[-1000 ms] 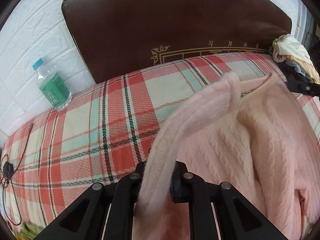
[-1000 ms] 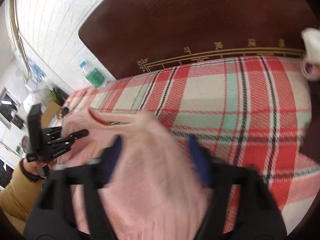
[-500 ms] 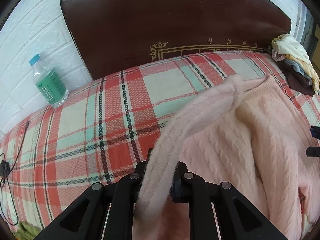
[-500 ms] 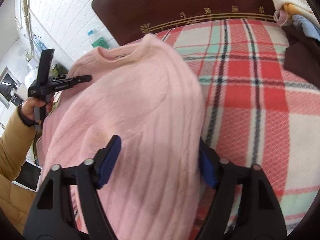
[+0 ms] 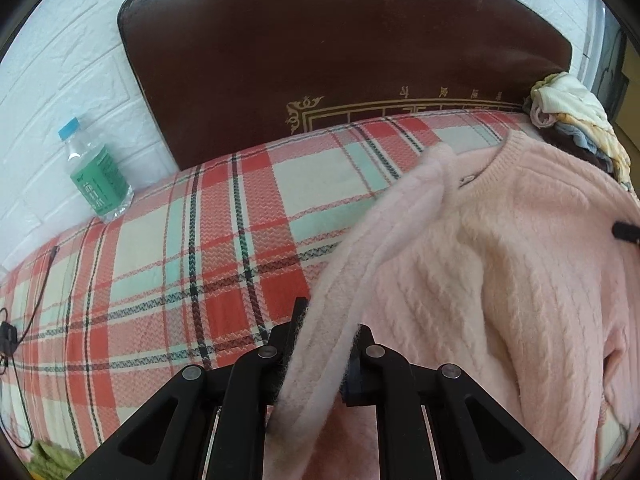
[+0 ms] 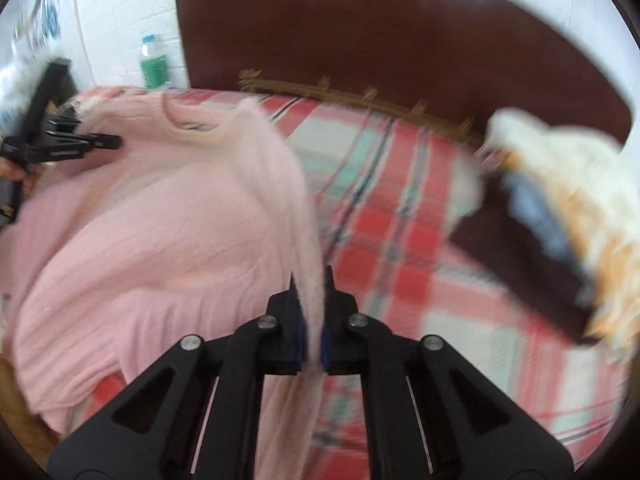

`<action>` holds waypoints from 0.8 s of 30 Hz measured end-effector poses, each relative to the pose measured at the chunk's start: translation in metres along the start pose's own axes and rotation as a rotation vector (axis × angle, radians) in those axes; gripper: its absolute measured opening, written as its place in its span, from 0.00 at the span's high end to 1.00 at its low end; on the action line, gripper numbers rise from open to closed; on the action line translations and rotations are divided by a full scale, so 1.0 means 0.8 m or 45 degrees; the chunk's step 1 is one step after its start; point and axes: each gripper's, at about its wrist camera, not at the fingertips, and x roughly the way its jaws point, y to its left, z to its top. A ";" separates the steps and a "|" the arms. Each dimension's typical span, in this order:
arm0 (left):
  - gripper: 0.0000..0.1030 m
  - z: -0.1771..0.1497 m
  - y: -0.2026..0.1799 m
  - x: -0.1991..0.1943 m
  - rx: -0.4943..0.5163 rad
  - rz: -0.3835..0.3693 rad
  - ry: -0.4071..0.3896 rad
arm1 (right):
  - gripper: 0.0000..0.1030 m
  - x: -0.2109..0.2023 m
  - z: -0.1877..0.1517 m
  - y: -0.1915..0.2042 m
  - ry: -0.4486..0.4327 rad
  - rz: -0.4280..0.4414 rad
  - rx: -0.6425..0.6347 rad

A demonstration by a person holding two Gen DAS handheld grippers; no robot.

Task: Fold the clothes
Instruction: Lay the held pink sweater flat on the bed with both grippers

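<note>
Pink sweater (image 5: 500,280) edges pinched in both left tongs (image 5: 320,344) and right tongs (image 6: 311,312)

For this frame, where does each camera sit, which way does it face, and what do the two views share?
Left wrist: on the left gripper, facing the headboard across the plaid bedspread; its own fingers clamp the pink sweater.
Right wrist: on the right gripper, facing the headboard, blurred; its fingers pinch the sweater's edge, and the left gripper appears at far left.
Shared: sweater, bedspread, headboard, water bottle, clothes pile.
</note>
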 end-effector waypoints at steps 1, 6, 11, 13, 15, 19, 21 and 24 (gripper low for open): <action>0.90 0.005 -0.002 -0.006 -0.009 -0.022 -0.017 | 0.93 0.001 0.007 -0.008 0.000 -0.034 -0.009; 0.90 0.027 -0.021 -0.020 -0.013 -0.088 -0.083 | 0.93 0.005 0.043 -0.048 -0.003 -0.206 -0.053; 0.89 0.043 -0.031 0.016 -0.026 -0.064 -0.036 | 0.93 0.011 0.076 -0.085 -0.001 -0.359 -0.087; 0.90 0.045 -0.028 0.038 -0.043 -0.042 0.000 | 0.93 0.024 0.071 -0.090 0.016 -0.335 -0.056; 0.89 0.043 -0.022 0.051 -0.074 -0.032 0.021 | 0.92 0.036 0.066 -0.096 0.034 -0.312 -0.024; 0.83 0.040 -0.010 0.059 -0.097 -0.041 0.033 | 0.92 0.062 0.055 -0.107 0.069 -0.264 0.039; 0.76 0.038 -0.004 0.059 -0.102 -0.048 0.030 | 0.92 0.074 0.050 -0.112 0.086 -0.241 0.070; 0.62 0.030 0.003 0.051 -0.108 -0.088 0.017 | 0.92 0.091 0.043 -0.119 0.109 -0.203 0.115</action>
